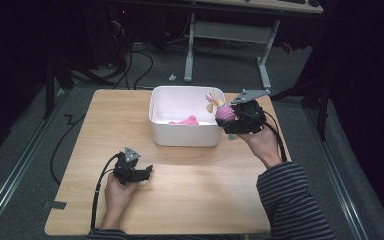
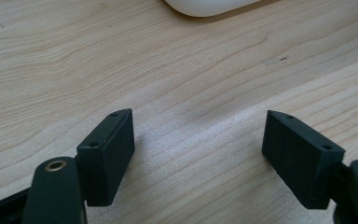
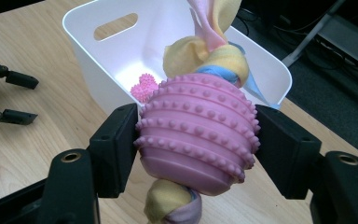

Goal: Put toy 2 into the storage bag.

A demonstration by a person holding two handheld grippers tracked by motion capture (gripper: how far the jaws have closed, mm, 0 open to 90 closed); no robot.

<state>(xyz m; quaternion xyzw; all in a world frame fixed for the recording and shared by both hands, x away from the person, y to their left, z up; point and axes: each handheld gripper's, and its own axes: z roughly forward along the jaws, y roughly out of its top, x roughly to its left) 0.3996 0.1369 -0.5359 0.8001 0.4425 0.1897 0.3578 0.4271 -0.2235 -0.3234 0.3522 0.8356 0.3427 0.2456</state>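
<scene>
My right gripper (image 1: 228, 116) (image 3: 196, 149) is shut on a pink studded ball toy (image 3: 198, 140) (image 1: 224, 113) with yellow, pink and blue cloth knotted through it. It holds the toy in the air at the right rim of the white bin (image 1: 156, 125) (image 3: 84, 46). Inside the bin lies a small pink spiky toy (image 1: 185, 121) (image 3: 144, 87). My left gripper (image 1: 147, 171) (image 2: 198, 154) rests low on the wooden table (image 1: 200, 185) (image 2: 121, 56) in front of the bin, jaws wide open with bare wood between them.
The bin stands at the back middle of the table, with a slot handle (image 3: 116, 25) in its far wall. Dark floor, cables and a desk frame (image 1: 227, 40) lie beyond the table's far edge.
</scene>
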